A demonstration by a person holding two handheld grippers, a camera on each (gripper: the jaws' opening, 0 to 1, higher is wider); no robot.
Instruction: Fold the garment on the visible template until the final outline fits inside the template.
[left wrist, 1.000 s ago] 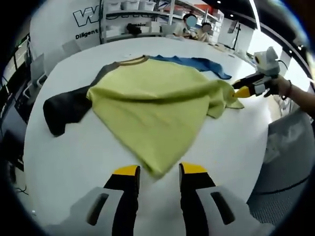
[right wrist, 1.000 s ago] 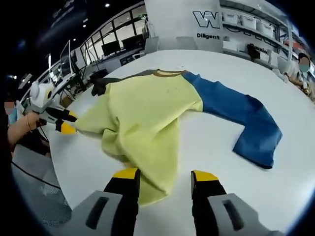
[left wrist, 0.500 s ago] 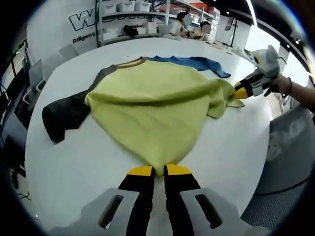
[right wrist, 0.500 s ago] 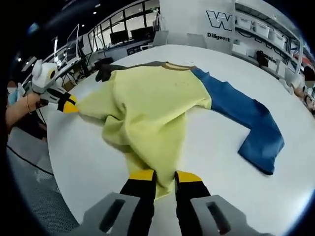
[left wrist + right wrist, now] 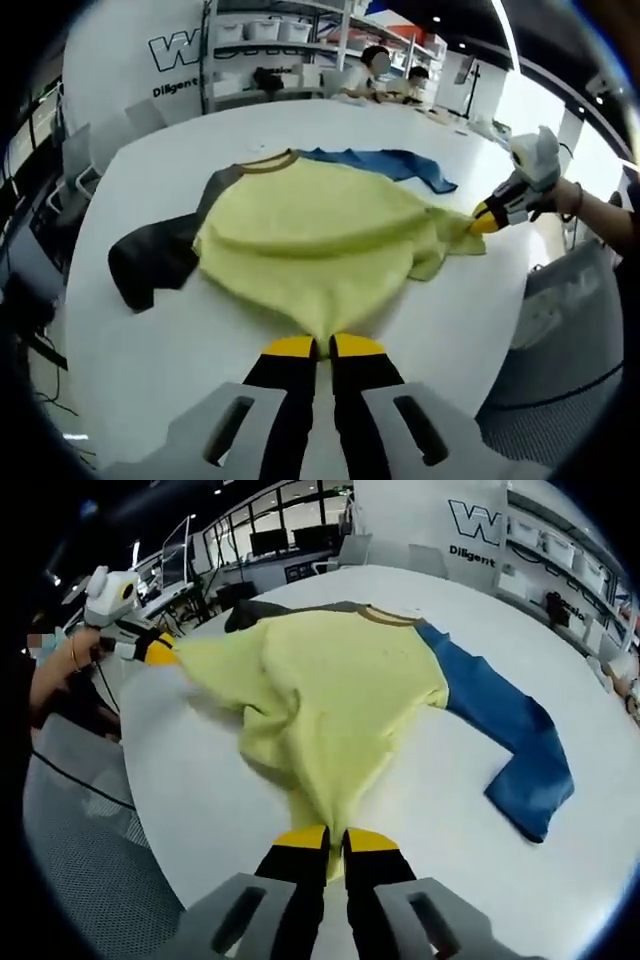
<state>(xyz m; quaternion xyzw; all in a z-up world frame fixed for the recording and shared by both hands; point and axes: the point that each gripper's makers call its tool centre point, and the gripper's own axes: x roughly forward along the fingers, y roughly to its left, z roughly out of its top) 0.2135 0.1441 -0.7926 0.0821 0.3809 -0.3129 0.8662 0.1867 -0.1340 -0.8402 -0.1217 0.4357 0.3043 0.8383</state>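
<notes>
The left gripper (image 5: 322, 347) pinches the near hem of the garment (image 5: 320, 235) at 6 o'clock, jaws closed on the cloth. At 3 o'clock the right gripper (image 5: 484, 219) grips another yellow corner. The white table (image 5: 150, 330) lies beneath.

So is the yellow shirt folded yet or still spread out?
Not folded: the shirt lies spread, bunched at its hem, where both grippers pinch it, left gripper and right gripper; blue sleeve lies outstretched.

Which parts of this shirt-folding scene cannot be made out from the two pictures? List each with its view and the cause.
- Template outline: not discernible on the white table in either view.
- Hem of the garment: left gripper view, its near edge is pinched between the left gripper jaws.
- Underside folds: right gripper view, bunched yellow cloth above the right gripper covers them.
- Wall lettering: both views, cut off by shelving.
</notes>
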